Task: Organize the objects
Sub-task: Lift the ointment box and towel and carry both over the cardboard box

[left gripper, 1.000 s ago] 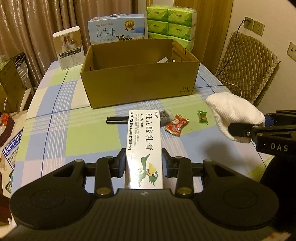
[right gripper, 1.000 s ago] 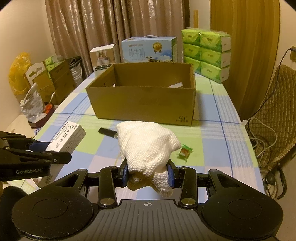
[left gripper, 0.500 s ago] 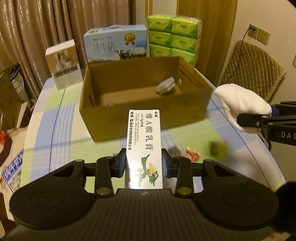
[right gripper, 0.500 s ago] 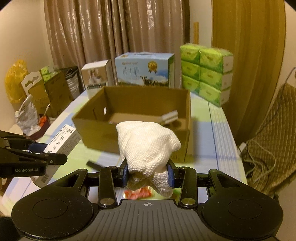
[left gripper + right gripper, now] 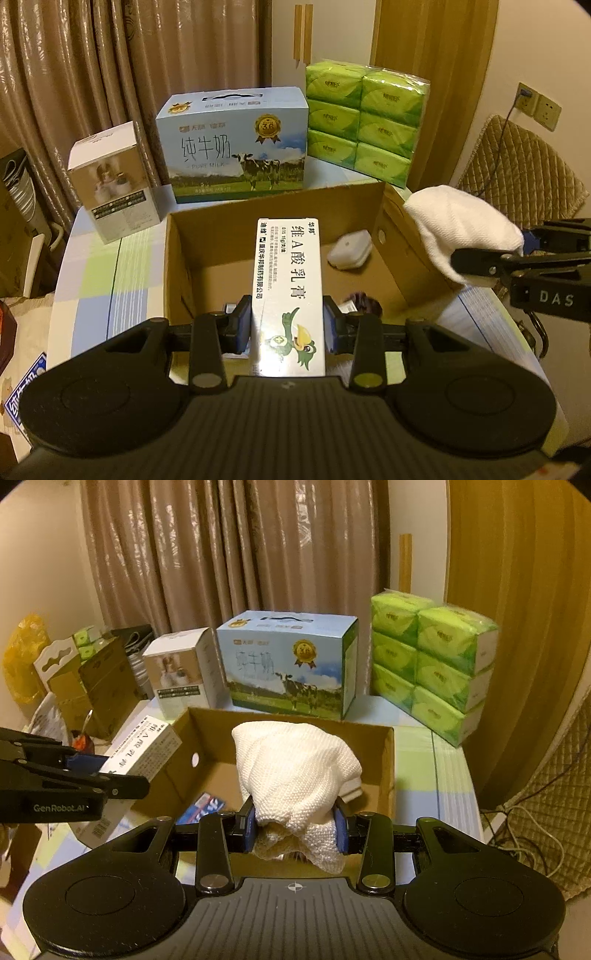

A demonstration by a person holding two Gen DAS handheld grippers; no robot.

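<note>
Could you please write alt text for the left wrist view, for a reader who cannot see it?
The left gripper clamps a white ointment box over an open cardboard box; beside it the right gripper holds a white cloth.

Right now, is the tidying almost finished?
Partly. A small white case and some packets already lie in the cardboard box. The left gripper holds the ointment box and the right gripper holds the white cloth, both above it, not yet dropped in.
</note>
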